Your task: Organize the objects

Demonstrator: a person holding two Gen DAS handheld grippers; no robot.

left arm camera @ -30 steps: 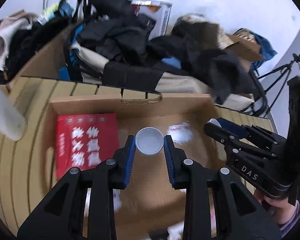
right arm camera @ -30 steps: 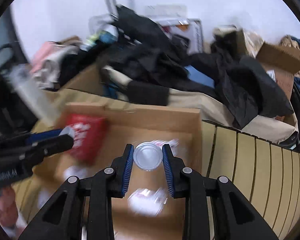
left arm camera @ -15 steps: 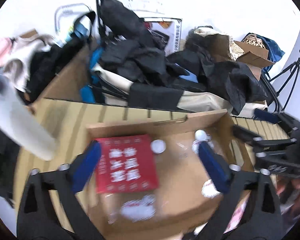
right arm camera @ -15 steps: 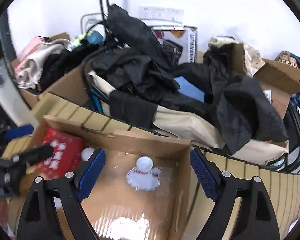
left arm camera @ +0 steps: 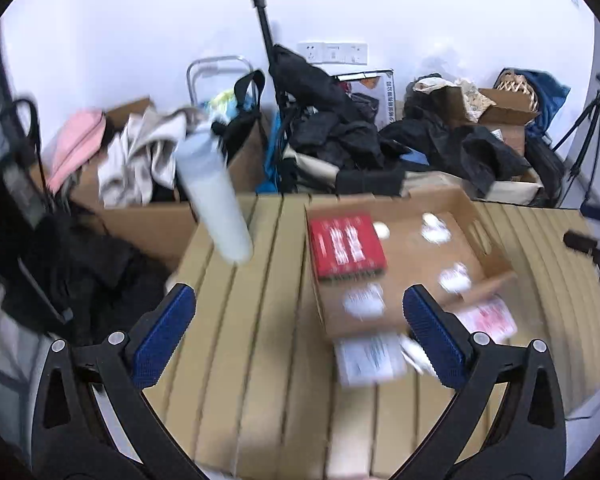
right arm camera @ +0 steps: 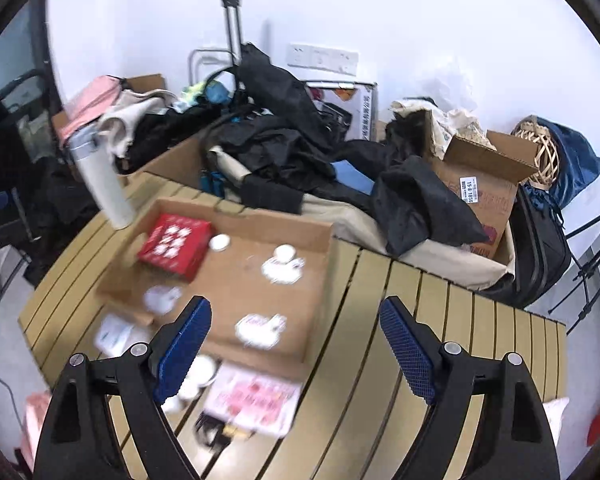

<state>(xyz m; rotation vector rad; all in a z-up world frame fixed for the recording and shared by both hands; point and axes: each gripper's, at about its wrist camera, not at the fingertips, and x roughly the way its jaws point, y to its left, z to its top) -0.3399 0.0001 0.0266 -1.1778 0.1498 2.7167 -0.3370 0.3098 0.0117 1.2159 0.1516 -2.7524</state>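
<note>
An open cardboard box (right arm camera: 320,280) (left arm camera: 384,204) lies on a slatted wooden table (right arm camera: 440,340) (left arm camera: 260,320). In it are a red box (right arm camera: 174,242) (left arm camera: 346,246), a small white cap (right arm camera: 219,242) (left arm camera: 381,231), and white packets with round lids (right arm camera: 283,265) (left arm camera: 435,227). My left gripper (left arm camera: 300,340) is open and empty, held above the table left of the box. My right gripper (right arm camera: 296,350) is open and empty, high above the box's near right corner. Its tip shows at the left view's right edge (left arm camera: 580,240).
A white bottle (right arm camera: 104,184) (left arm camera: 216,200) stands at the table's far left corner. Loose packets, white cups (right arm camera: 198,374) and a pink-and-white packet (right arm camera: 256,402) (left arm camera: 486,316) lie on the table in front of the box. Dark clothes (right arm camera: 284,144), cartons and a tripod (right arm camera: 592,256) crowd behind the table.
Both grippers were shut on small round lids a second ago. They opened, left the lids in the box, and pulled back and up; the left swung left.
</note>
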